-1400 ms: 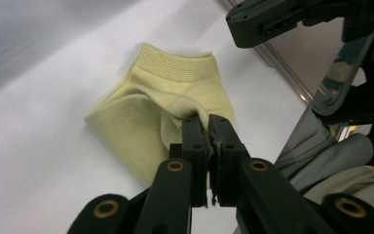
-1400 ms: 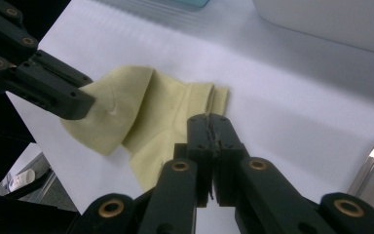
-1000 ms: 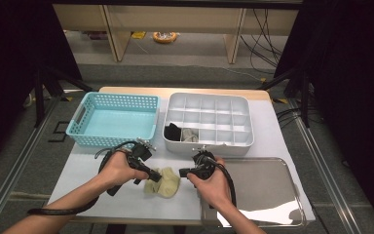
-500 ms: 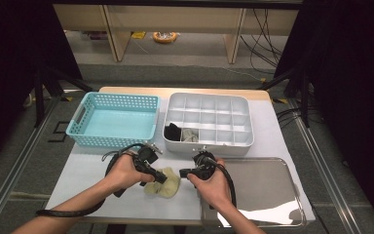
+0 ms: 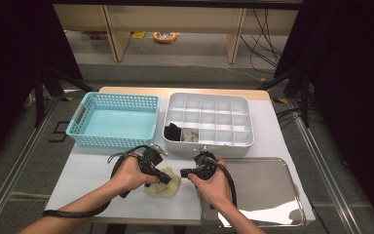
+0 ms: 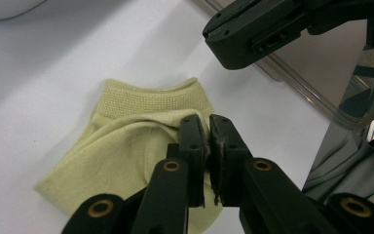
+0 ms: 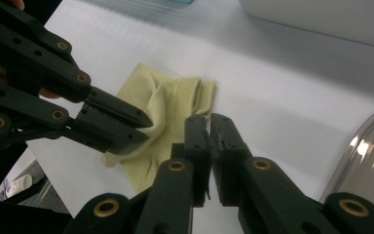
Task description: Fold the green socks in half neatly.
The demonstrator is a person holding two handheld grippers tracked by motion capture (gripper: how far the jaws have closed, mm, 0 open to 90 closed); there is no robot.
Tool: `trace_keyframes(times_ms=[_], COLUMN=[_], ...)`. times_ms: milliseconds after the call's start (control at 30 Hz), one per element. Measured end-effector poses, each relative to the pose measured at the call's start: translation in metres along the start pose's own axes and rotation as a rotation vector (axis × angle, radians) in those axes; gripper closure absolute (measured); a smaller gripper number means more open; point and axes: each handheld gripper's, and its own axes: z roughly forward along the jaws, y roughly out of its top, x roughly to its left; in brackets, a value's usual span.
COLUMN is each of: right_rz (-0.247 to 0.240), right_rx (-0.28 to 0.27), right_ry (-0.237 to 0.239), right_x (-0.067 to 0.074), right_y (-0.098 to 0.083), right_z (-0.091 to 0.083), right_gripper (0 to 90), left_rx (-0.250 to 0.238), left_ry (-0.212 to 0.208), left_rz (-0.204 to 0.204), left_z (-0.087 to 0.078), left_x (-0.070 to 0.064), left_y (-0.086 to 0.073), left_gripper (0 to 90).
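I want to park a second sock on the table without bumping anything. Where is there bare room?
The steel tray at right is bare. So is the white tabletop in front of the blue basket, left of the left claw. It is crowded at front centre, where both claws, the right claw included, meet at the yellow sock.

No text, label, brand, number or sign can be read in any of the views. The surfaces in sight are plain and unmarked, and the small things on the floor at the far side of the high view are too small and blurred for any lettering to be made out.
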Motion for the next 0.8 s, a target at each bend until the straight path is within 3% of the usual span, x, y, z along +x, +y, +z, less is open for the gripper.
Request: trace_keyframes(times_ms=[167,200,300,367,533,600,667,700,800], right_rz=[-0.001,0.018,0.023,0.001,-0.006,-0.017,0.009,-0.017,-0.020], right_rx=[0.014,0.021,0.011,0.024,0.026,0.044,0.055,0.050,0.048], right_ry=[0.016,0.017,-0.001,0.013,-0.004,0.015,0.006,0.006,0.001], right_x=[-0.001,0.000,0.001,-0.001,-0.001,-0.002,0.001,-0.001,-0.002], right_y=[0.000,0.000,-0.001,0.000,-0.003,-0.003,-0.004,-0.004,-0.004], right_z=[0.000,0.000,0.000,0.001,0.005,0.007,0.009,0.010,0.010], right_gripper=[85.6,85.6,85.3,85.3,85.3,85.2,85.2,85.3,85.3], left_rx=[-0.011,-0.011,-0.013,-0.019,-0.048,-0.053,-0.056,-0.058,-0.072], left_ry=[0.004,0.007,0.018,0.016,0.020,0.016,0.015,0.012,0.003], left_rz=[0.001,0.012,0.017,0.014,0.020,0.012,0.013,0.013,0.002], left_z=[0.001,0.000,-0.003,-0.007,-0.015,-0.015,-0.015,-0.015,-0.012], left_x=[-0.003,-0.003,-0.004,-0.004,-0.005,-0.005,-0.005,-0.006,-0.009], left_y=[0.001,0.001,0.001,0.001,0.004,0.004,0.004,0.005,0.005], left_gripper=[84.0,84.8,86.2,86.3,86.2,86.2,86.1,86.1,86.1])
